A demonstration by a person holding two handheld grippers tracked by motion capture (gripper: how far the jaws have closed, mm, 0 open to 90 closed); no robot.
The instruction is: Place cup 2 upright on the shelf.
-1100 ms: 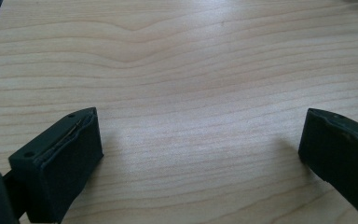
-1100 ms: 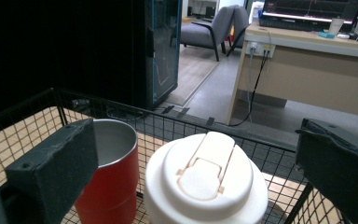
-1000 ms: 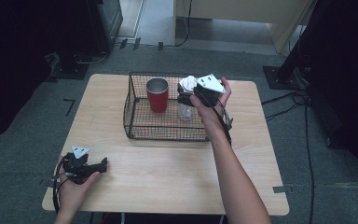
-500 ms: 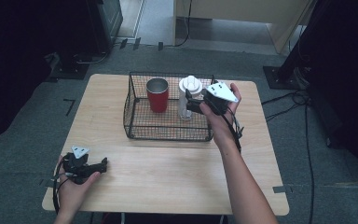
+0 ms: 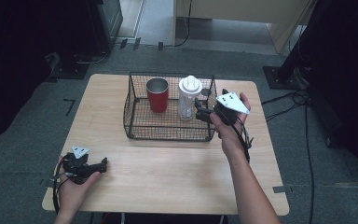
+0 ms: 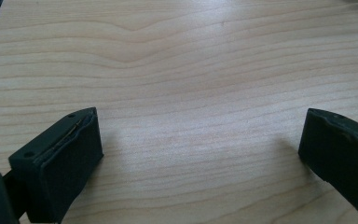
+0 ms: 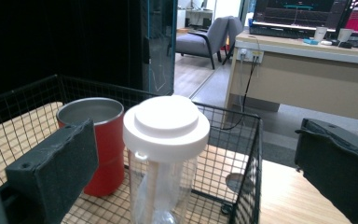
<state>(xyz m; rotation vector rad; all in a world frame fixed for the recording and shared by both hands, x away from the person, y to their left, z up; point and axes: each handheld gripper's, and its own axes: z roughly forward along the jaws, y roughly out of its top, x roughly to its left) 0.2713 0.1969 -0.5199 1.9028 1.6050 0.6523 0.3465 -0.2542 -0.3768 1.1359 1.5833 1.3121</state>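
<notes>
Bottle now stands upright in the wire basket beside the red cup; right gripper, jaws spread, has let go, so placing looks done. Left gripper rests open.

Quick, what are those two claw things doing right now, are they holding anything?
Left gripper: jaws open, empty, low over the bare table.
Right gripper: jaws open, holding nothing, facing the clear bottle in the wire basket.

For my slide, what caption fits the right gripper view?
Open hand-held gripper faces a white-lidded clear bottle beside a red cup.
</notes>
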